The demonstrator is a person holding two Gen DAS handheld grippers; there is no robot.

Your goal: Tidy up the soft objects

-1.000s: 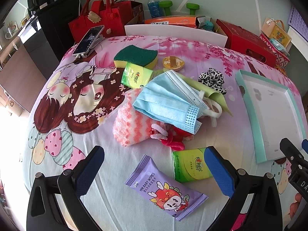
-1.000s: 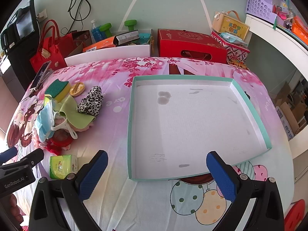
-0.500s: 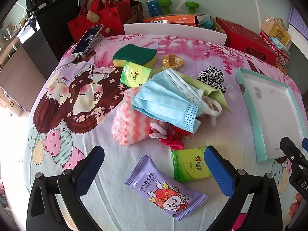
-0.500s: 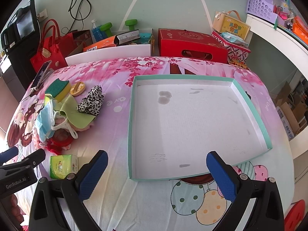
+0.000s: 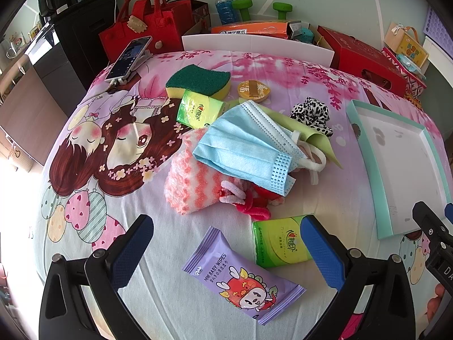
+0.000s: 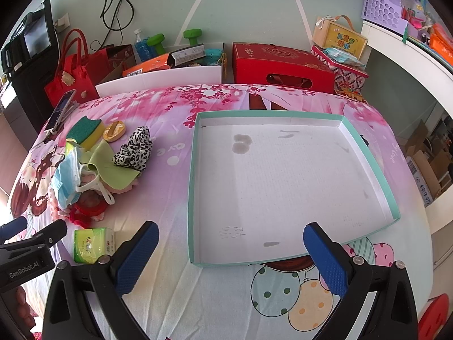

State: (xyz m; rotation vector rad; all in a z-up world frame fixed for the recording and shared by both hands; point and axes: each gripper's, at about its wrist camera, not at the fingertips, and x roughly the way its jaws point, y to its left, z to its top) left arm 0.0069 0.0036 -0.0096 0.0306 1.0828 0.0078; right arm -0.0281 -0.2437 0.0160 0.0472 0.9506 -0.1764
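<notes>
The left gripper has its blue fingers spread wide apart and holds nothing. The purple pack of baby wipes lies flat on the sheet, low between those fingers, with its long side slanting from upper left down to lower right. A green tissue pack lies just beside it, next to the right finger. Farther ahead is the soft pile: a blue face mask on top of a pink fuzzy sock, with a spotted scrunchie and a sponge behind. The right gripper is also wide apart and empty, and it faces the empty white tray. So the left hand is much nearer the soft things. Everything sits on a pink cartoon bedsheet, with red bags and boxes crowded behind.
</notes>
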